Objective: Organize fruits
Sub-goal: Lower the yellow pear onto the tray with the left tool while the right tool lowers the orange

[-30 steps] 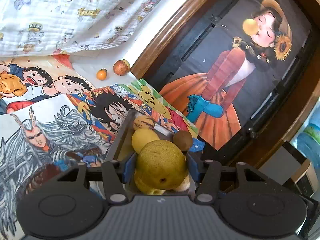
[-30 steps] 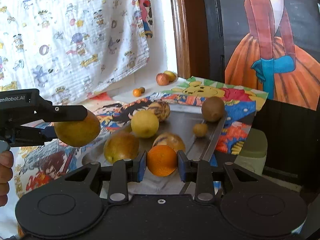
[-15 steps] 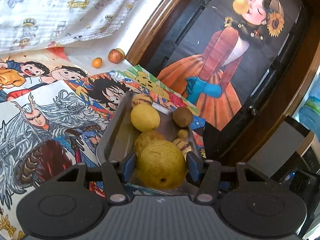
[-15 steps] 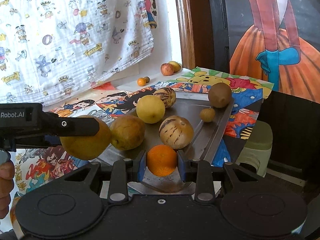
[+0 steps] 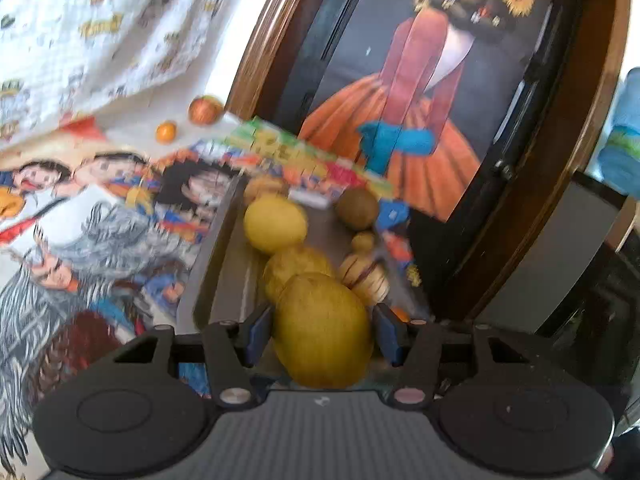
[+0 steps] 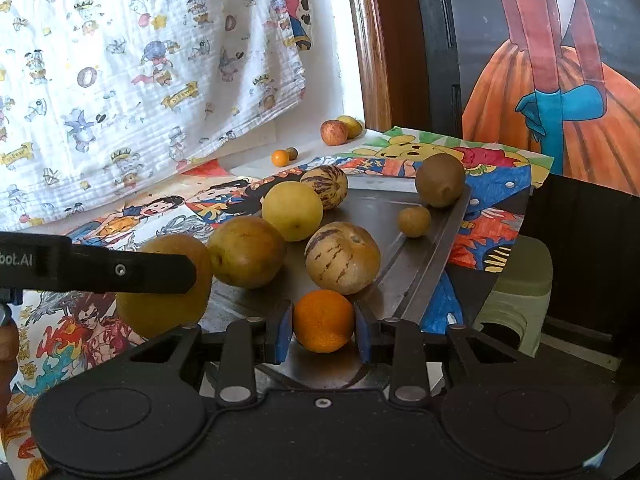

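My left gripper point(image 5: 322, 330) is shut on a big yellow-green pear point(image 5: 322, 332), held above the near end of the metal tray point(image 5: 218, 256). In the right wrist view the same pear point(image 6: 160, 308) sits in the left gripper's fingers point(image 6: 120, 270) at the tray's left edge. My right gripper point(image 6: 323, 326) is shut on an orange point(image 6: 323, 320) over the tray's near end point(image 6: 412, 276). On the tray lie another pear point(image 6: 246, 250), a lemon point(image 6: 292, 210), two striped melons point(image 6: 342, 258) point(image 6: 325, 185), a kiwi point(image 6: 440, 179) and a small brown fruit point(image 6: 414, 221).
The tray rests on cartoon posters point(image 6: 160, 208) on a table. An apple point(image 6: 334, 132) and a small orange fruit point(image 6: 280, 157) lie at the back by a printed cloth point(image 6: 140, 60). A framed painting point(image 6: 560, 60) stands right; a green stool point(image 6: 516, 292) sits below.
Both grippers have pulled back toward the tray's near end, each still holding its fruit. The left view is now motion-blurred.
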A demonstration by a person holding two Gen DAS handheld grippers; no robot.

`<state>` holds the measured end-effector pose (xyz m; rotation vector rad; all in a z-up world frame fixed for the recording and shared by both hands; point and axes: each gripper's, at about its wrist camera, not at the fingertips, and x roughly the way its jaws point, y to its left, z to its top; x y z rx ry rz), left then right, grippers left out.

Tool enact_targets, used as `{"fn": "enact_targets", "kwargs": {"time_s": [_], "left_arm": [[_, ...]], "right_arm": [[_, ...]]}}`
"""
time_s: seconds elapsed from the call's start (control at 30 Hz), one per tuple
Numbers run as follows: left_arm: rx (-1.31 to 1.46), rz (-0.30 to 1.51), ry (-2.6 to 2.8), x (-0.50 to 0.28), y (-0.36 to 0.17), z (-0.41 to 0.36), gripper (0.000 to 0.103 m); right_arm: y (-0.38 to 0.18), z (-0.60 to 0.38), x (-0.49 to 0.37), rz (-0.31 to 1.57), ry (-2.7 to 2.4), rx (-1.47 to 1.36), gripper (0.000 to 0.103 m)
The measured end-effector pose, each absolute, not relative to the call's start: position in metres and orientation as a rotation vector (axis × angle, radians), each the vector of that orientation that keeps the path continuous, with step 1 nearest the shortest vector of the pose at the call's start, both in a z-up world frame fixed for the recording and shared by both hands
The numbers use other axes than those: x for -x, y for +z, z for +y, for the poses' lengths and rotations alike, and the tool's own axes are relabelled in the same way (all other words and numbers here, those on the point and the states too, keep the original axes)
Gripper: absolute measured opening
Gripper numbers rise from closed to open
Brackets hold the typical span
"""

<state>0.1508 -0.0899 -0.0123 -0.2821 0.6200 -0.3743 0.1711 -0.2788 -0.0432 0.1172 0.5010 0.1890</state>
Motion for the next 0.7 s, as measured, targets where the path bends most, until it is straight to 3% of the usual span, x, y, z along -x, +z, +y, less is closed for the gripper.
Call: {"fn": "enact_targets", "kwargs": {"time_s": [0.7], "left_arm": [[0.281, 0.65, -0.252, -0.198, -0.018, -0.073, 0.059]], "right_arm": [[-0.042, -0.281, -0.208, 0.477, 0.172, -0.069, 0.034]]}}
